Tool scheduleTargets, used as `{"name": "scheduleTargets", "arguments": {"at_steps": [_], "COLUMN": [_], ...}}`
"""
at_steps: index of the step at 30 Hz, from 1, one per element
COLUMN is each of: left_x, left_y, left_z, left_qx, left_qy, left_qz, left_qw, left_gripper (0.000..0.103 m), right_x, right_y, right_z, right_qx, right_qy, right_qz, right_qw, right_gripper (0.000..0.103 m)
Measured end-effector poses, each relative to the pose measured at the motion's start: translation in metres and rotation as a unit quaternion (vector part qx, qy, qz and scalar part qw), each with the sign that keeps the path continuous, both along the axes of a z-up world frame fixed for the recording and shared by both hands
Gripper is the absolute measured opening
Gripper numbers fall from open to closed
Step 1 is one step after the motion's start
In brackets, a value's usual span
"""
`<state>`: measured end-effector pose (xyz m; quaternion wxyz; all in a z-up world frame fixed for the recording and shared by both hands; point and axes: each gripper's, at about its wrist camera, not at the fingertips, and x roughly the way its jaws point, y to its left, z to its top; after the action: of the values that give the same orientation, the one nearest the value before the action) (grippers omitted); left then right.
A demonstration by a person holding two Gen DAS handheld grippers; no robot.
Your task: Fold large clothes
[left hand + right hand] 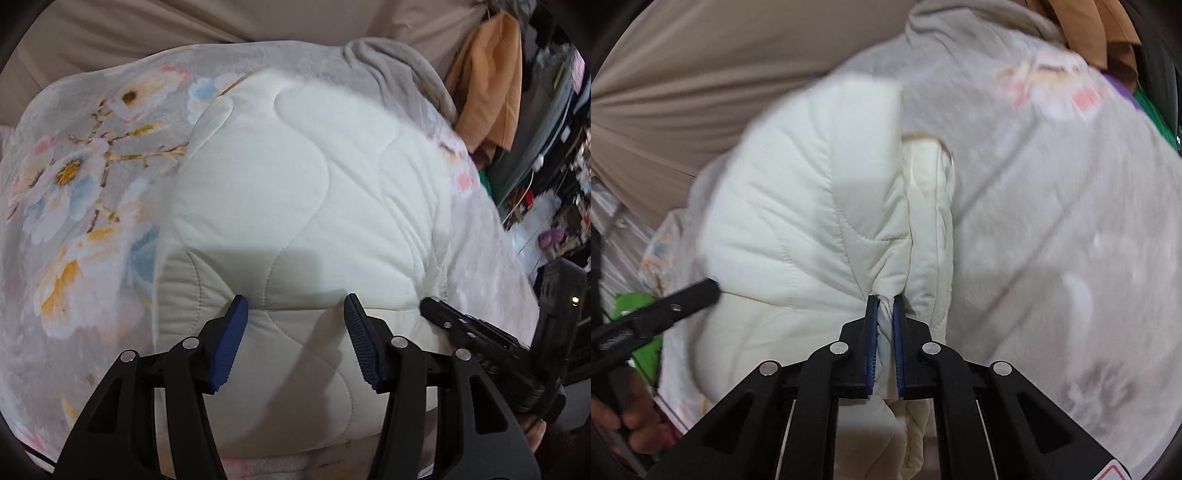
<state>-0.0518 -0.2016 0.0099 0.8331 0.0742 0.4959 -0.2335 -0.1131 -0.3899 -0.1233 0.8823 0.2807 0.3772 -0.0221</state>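
Garment: white quilted jacket (pixel 295 177), puffy, wavy stitch lines, lying folded on top of the floral blanket; in the right wrist view its doubled edge (pixel 923 229) runs up from the right claw.
Surface under it: grey plush blanket (pixel 74 184) printed with pale blue, white and yellow blossoms on brown twigs; it spreads out on all sides of the jacket.
Behind: beige sheet (pixel 147 33), creased, past the blanket's far edge.
Left gripper (pixel 295 306): blue ribbed pads apart, nothing between them; it points down at the near part of the jacket, its shadow on the cloth. Whether the tips touch the fabric, cannot tell.
Right gripper (pixel 884 301): blue pads drawn together on a pinch of white jacket fabric at the fold's near corner; cloth bunches between and below the pads. In the left wrist view its black finger (pixel 443 317) lies at the jacket's right edge.
Hands: part of a hand (pixel 624 421) on the left tool's handle, low left in the right wrist view.
Clutter at right: orange cloth (pixel 487 85) hanging; beyond it dark shelves of small items, blurred.
Writing: none legible; a red-edged sticker corner (pixel 1112 472) on the right tool, too cropped to read.
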Motion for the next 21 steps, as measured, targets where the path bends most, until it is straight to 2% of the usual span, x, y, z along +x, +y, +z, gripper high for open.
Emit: {"name": "scheduleTargets", "arguments": {"at_steps": [3,6,8,10,13,15,17,19,21], "left_x": [-0.008,-0.003,0.001,0.003,-0.003,-0.009,-0.015,-0.019,-0.017], "left_y": [-0.015,-0.014,-0.009,0.001,0.020,0.033,0.044,0.053,0.058], "left_z": [-0.013,-0.019,-0.014,-0.001,0.015,0.021,0.019,0.007,-0.011], "left_qx": [0.052,0.062,0.050,0.033,0.005,-0.002,-0.004,-0.002,0.002], "left_qy": [-0.035,-0.041,-0.031,-0.025,-0.011,-0.011,-0.005,0.020,0.039], "left_qz": [-0.012,-0.008,-0.006,0.004,0.017,0.021,0.024,0.028,0.035], "left_qw": [0.9980,0.9972,0.9982,0.9992,0.9998,0.9997,0.9997,0.9994,0.9986], "left_gripper": [0.057,0.059,0.059,0.059,0.059,0.059,0.059,0.059,0.062], "right_x": [0.010,0.008,-0.008,-0.032,-0.050,-0.045,-0.040,-0.027,-0.018], "right_y": [0.002,0.003,0.002,0.010,0.033,0.053,0.073,0.083,0.081], "right_z": [-0.002,0.017,0.038,0.068,0.090,0.086,0.070,0.040,0.009], "right_qx": [-0.005,-0.027,-0.031,-0.083,-0.115,-0.121,-0.157,-0.189,-0.195], "right_qy": [0.011,0.020,0.007,-0.015,-0.026,-0.013,0.008,0.058,0.095], "right_qz": [0.000,0.002,-0.018,-0.035,-0.007,0.022,0.041,0.044,0.043], "right_qw": [1.000,0.999,0.999,0.996,0.993,0.992,0.987,0.979,0.975], "right_gripper": [0.006,0.009,0.012,0.013,0.012,0.010,0.007,0.001,0.000]}}
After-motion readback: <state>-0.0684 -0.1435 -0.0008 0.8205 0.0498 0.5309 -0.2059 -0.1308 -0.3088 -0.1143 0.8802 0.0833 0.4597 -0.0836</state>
